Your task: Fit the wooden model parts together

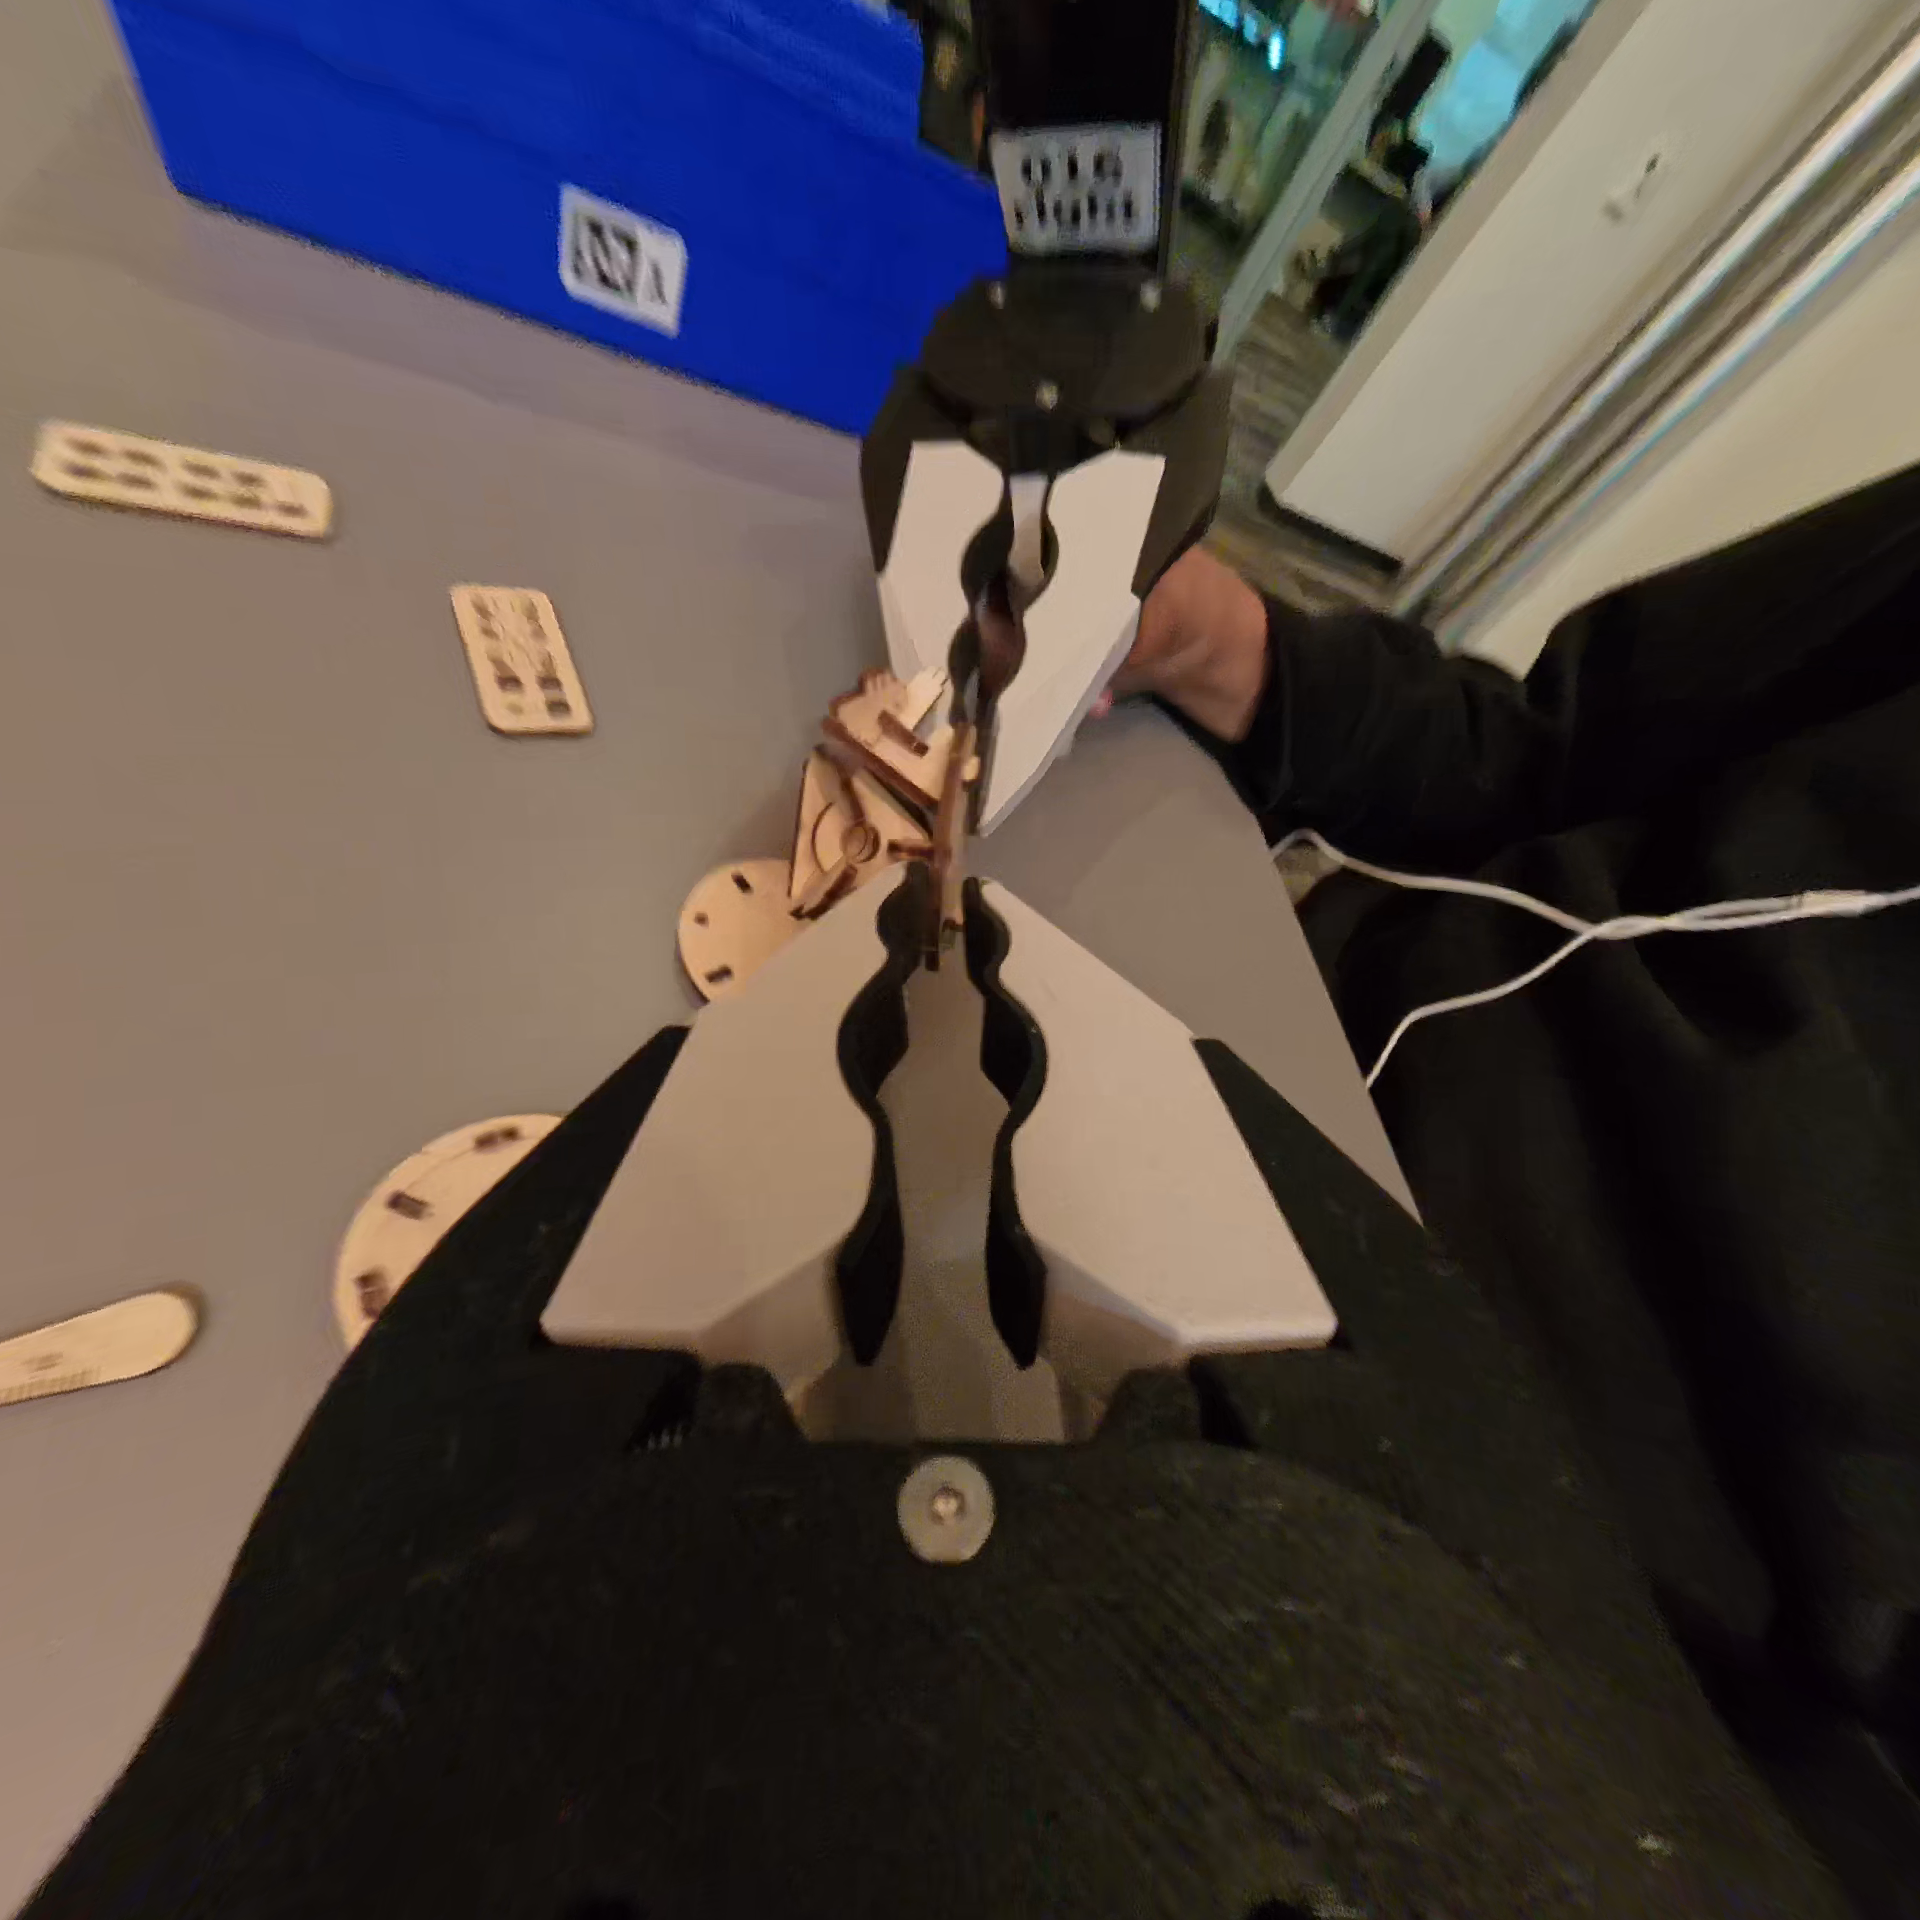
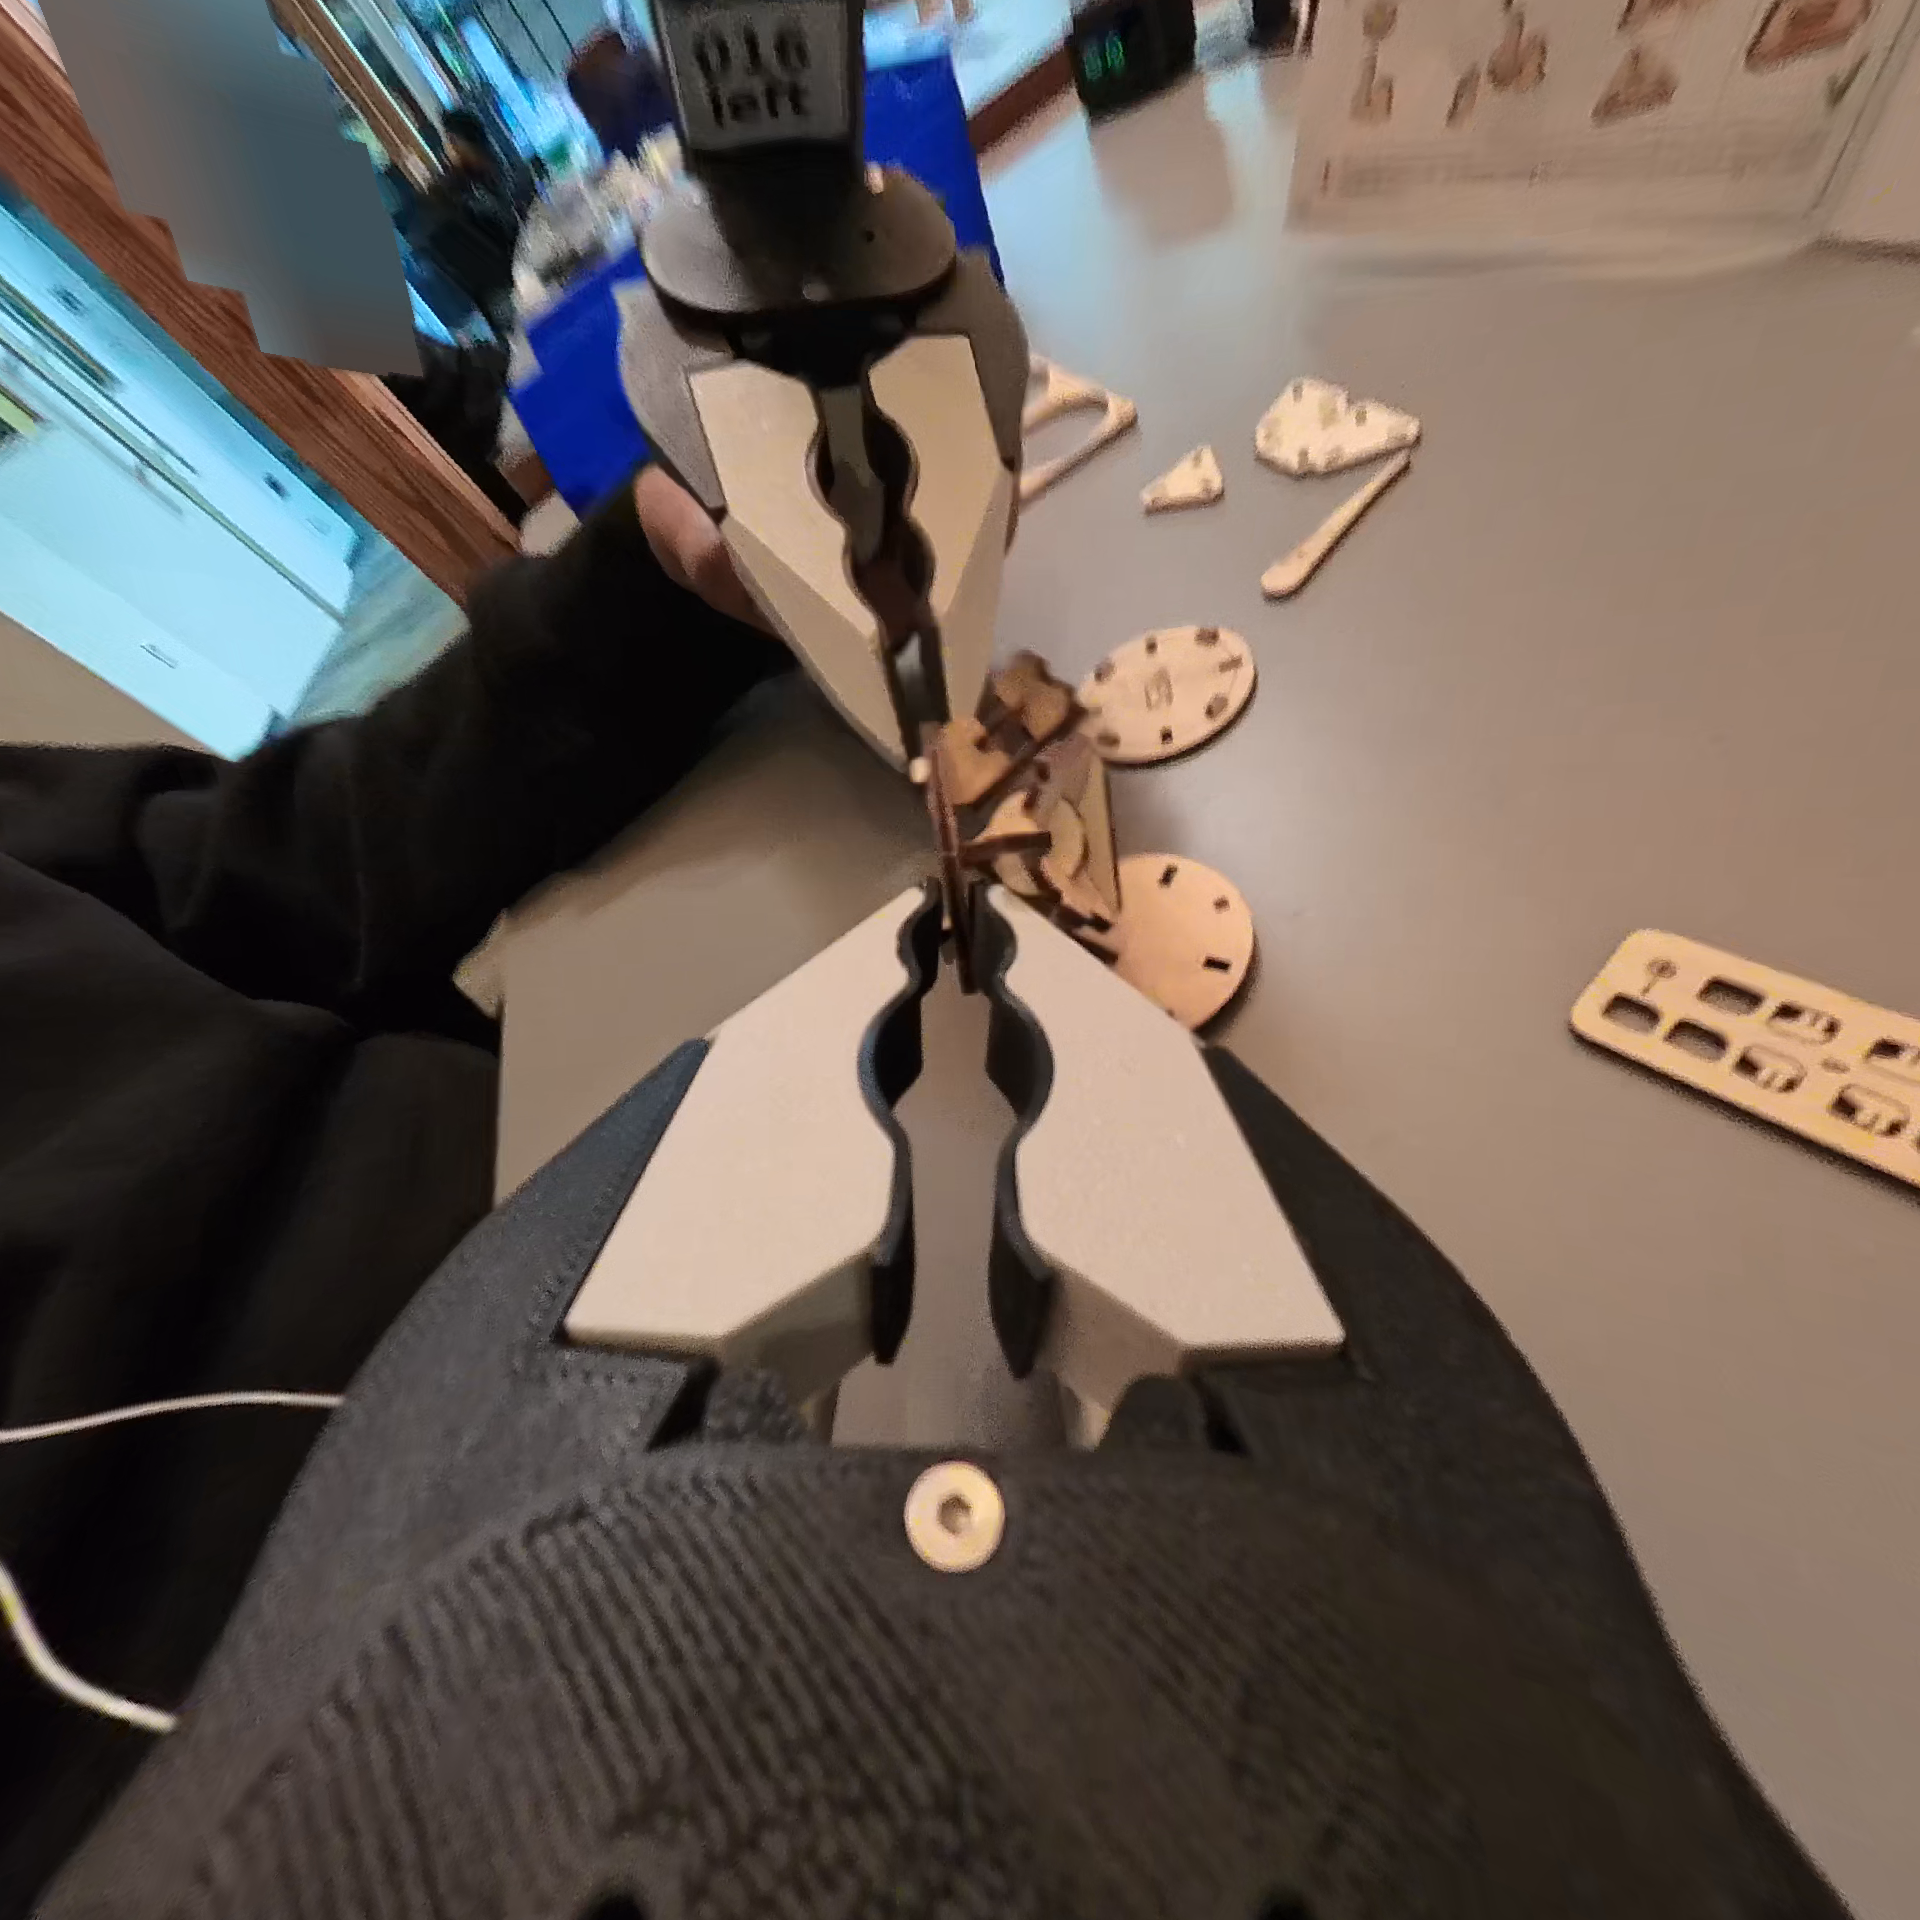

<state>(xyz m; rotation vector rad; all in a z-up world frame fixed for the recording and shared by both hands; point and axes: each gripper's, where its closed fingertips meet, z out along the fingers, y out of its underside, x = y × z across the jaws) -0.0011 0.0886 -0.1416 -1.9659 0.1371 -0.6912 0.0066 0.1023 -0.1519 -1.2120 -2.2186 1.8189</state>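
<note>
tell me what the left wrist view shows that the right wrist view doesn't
Only the left wrist view: a blue bin with a sticker, and a rounded plywood strip at the table's near edge.

Only the right wrist view: a printed sheet standing at the far end, wedge-shaped plywood pieces and a thin stick.

Both: the left gripper and right gripper, tip to tip, each closed on the same wooden assembly, over plywood discs on the grey table.

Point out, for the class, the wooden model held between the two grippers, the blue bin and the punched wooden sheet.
wooden model (image 1: pixel 868 790): left wrist view, on its flat triangular panel.
blue bin (image 1: pixel 540 135): left wrist view, on its side wall.
punched wooden sheet (image 2: pixel 1756 1049): right wrist view, on its middle.
</note>
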